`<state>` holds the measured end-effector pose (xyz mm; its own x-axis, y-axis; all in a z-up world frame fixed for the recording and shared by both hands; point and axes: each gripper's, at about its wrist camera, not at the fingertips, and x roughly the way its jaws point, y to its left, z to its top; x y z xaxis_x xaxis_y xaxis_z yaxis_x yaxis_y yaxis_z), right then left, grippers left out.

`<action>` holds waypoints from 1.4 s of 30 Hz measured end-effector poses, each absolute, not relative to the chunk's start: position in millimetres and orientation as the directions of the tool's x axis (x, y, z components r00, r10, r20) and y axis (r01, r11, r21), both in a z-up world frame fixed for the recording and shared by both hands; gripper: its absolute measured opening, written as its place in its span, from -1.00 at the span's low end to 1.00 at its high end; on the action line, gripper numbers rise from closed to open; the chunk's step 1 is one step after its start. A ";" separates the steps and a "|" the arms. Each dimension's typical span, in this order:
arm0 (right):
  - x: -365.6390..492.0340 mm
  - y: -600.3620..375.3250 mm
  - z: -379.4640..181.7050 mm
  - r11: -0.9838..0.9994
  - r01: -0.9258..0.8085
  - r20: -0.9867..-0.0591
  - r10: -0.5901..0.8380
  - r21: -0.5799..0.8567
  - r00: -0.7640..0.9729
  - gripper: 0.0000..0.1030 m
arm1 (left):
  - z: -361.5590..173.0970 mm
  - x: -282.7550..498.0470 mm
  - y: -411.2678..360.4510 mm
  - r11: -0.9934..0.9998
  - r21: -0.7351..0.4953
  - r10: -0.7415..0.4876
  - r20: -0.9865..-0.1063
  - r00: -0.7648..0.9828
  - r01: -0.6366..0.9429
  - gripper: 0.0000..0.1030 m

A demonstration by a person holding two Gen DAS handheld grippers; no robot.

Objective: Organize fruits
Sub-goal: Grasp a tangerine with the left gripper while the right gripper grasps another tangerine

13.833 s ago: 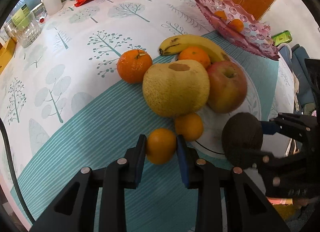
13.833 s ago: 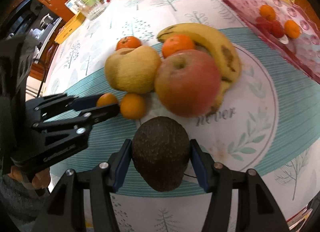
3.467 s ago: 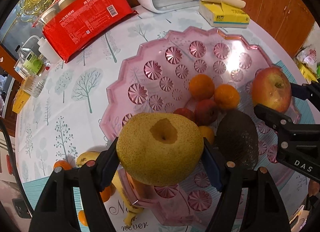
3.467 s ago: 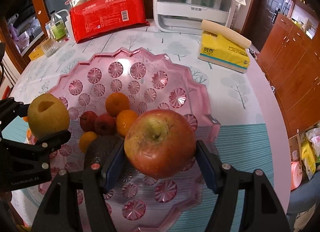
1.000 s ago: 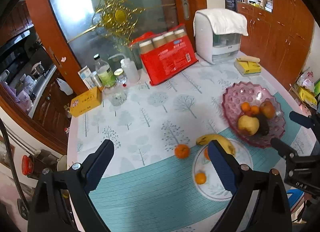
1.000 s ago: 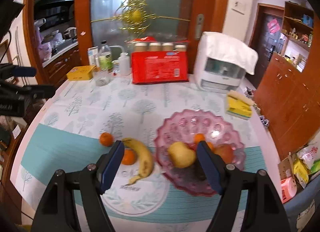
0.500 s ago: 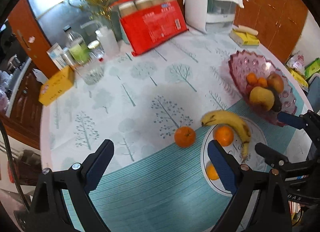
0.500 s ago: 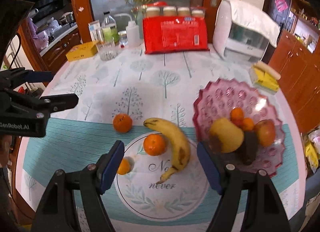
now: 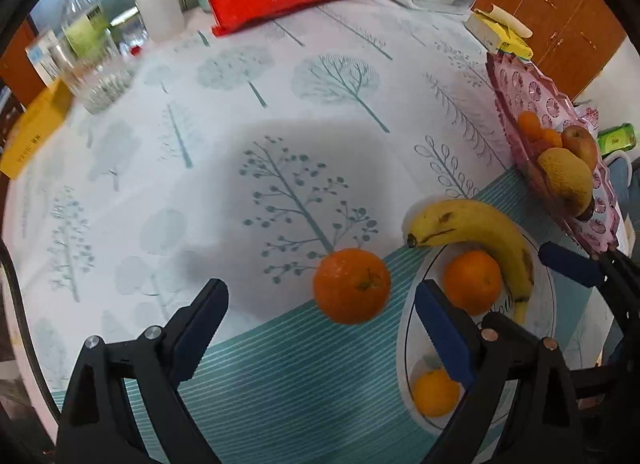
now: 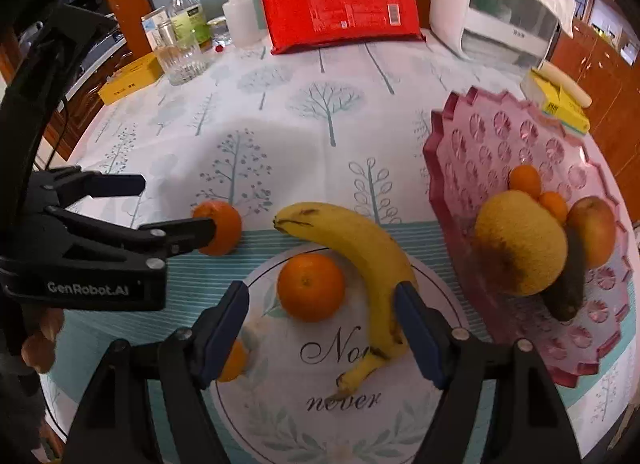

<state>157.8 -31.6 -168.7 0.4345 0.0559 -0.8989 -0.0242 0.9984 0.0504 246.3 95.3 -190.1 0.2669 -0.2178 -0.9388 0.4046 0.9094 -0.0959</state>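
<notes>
Tree-print tablecloth [image 9: 280, 112], pink bowl [image 10: 492, 136] far right already w/ fruit: left gripper [image 9: 320, 316] jaws apart, empty, over lone orange [image 9: 351, 285]; right gripper [image 10: 322, 316] jaws apart, empty, over plate orange [image 10: 311, 287] beside banana [image 10: 360, 252], so centre each fruit btwn pads before closing.

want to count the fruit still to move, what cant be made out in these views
- Small orange: right wrist view, mostly behind the right tool's left finger.
- Dark fruit in the pink bowl: half hidden by the yellow pear.
- Small fruit at the bowl's bottom: hidden in both views.
- Plate: near rim cut off by the frame.
</notes>
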 end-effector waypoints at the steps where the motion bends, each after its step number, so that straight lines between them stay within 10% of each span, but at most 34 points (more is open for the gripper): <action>1: 159.1 -32.0 -170.9 0.998 -0.022 -0.900 0.058 0.054 0.432 0.46 | -194.5 247.5 93.5 0.909 -0.105 -0.223 -0.940 0.259 0.403 0.82; 12: 166.5 -11.4 -193.7 0.996 -0.079 -0.915 0.058 0.029 0.398 0.21 | -217.0 255.1 92.8 0.919 -0.165 -0.258 -0.938 0.232 0.357 0.69; 25: 172.2 -20.0 -210.2 0.997 -0.053 -0.926 0.064 0.048 0.372 -0.11 | -215.2 247.8 79.4 0.907 -0.156 -0.268 -0.930 0.252 0.391 -0.14; 42: 133.7 -44.5 -157.5 0.988 -0.033 -0.868 0.148 0.151 0.474 -0.15 | -142.9 203.3 80.3 0.910 -0.101 -0.255 -0.901 0.351 0.402 -0.15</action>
